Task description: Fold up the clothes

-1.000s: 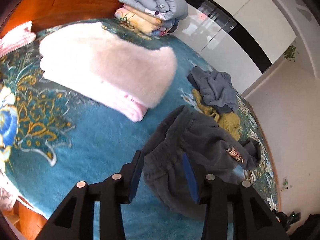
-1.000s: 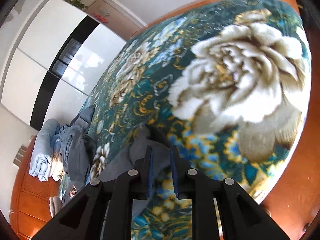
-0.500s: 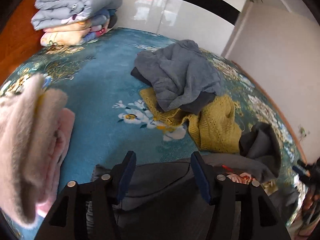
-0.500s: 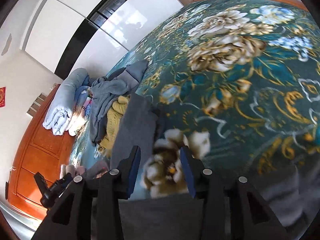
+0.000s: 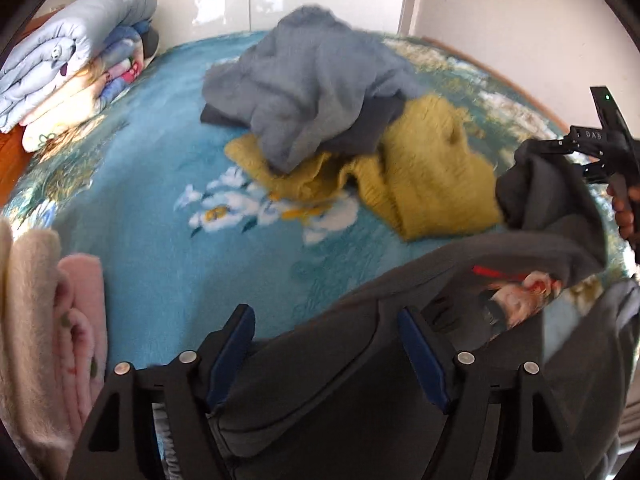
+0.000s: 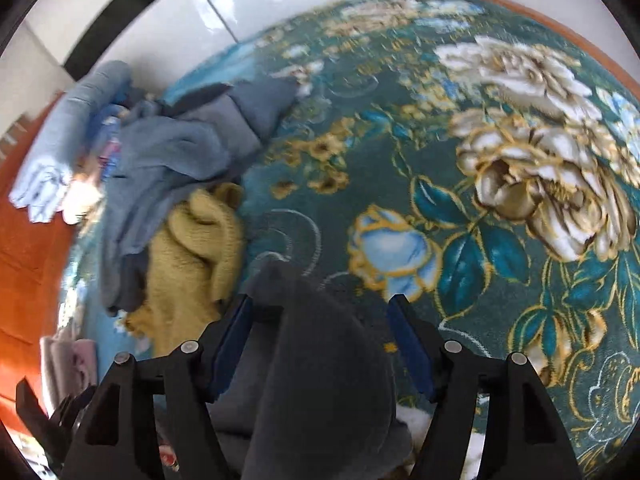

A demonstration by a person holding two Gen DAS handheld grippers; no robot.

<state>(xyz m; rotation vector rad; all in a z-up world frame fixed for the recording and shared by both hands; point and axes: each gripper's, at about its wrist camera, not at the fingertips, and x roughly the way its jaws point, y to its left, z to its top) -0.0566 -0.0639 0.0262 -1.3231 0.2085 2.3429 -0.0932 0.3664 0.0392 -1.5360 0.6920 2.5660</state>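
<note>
A dark grey garment [image 5: 400, 320] with a red printed patch lies across the teal floral bedspread [image 5: 160, 208]. My left gripper [image 5: 326, 344] is open, its blue-padded fingers either side of the garment's near edge. My right gripper [image 6: 320, 332] is open too, with a fold of the same grey garment [image 6: 316, 360] draped between its fingers; it also shows at the right edge of the left wrist view [image 5: 600, 148]. A grey-blue garment [image 5: 312, 92] lies on a mustard knit sweater [image 5: 432, 176] further back.
Folded quilts [image 5: 72, 76] are stacked at the back left by an orange wooden headboard. A folded pink and cream fleece [image 5: 48, 328] lies at the near left. White glossy wardrobe doors [image 6: 168, 12] stand behind the bed.
Both grippers have opened and swung round toward the clothes pile. The right gripper, shut on the grey cloth a second ago, now stands open. The grey garment has been spread out.
</note>
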